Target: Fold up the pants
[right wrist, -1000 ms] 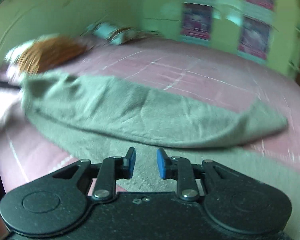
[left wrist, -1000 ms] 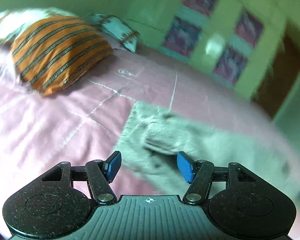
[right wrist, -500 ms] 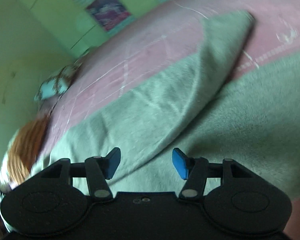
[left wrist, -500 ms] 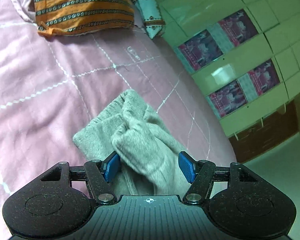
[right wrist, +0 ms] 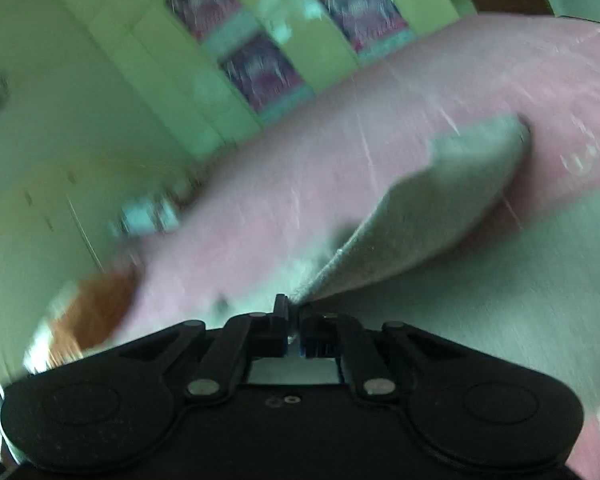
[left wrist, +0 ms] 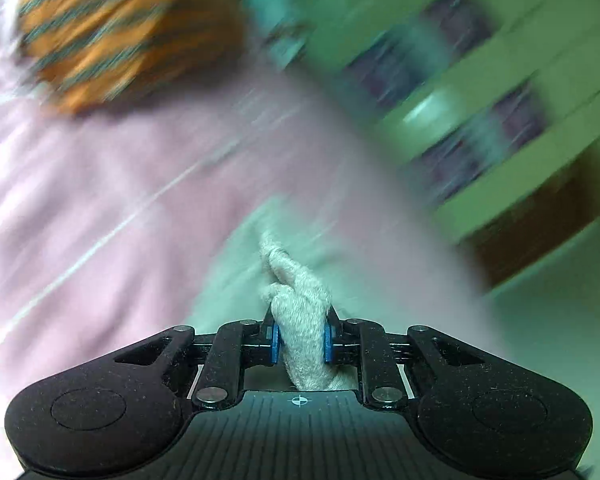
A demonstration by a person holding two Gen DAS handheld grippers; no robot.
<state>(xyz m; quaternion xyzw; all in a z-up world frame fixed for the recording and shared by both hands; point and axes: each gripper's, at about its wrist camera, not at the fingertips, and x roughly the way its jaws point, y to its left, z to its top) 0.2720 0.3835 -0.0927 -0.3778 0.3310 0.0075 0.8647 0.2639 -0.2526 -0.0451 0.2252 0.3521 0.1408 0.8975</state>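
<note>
The grey fleece pants [left wrist: 300,300] lie on a pink bedspread [left wrist: 100,184]. My left gripper [left wrist: 300,338] is shut on a bunched fold of the pants, which sticks up between the blue pads. In the right wrist view the pants [right wrist: 440,216] stretch away to the right, with one leg lifted off the bed. My right gripper [right wrist: 296,332] is shut on an edge of the pants, the fabric running out from between its fingers. Both views are blurred by motion.
An orange striped pillow [left wrist: 112,36] and a pale patterned pillow [left wrist: 268,0] lie at the head of the bed. A green wall with dark posters [right wrist: 260,68] stands behind the bed. A brown door [left wrist: 540,224] is at the right.
Both grippers were open over the pants; both have closed on the fabric. The views now swing fast and the pants lift from the bed.
</note>
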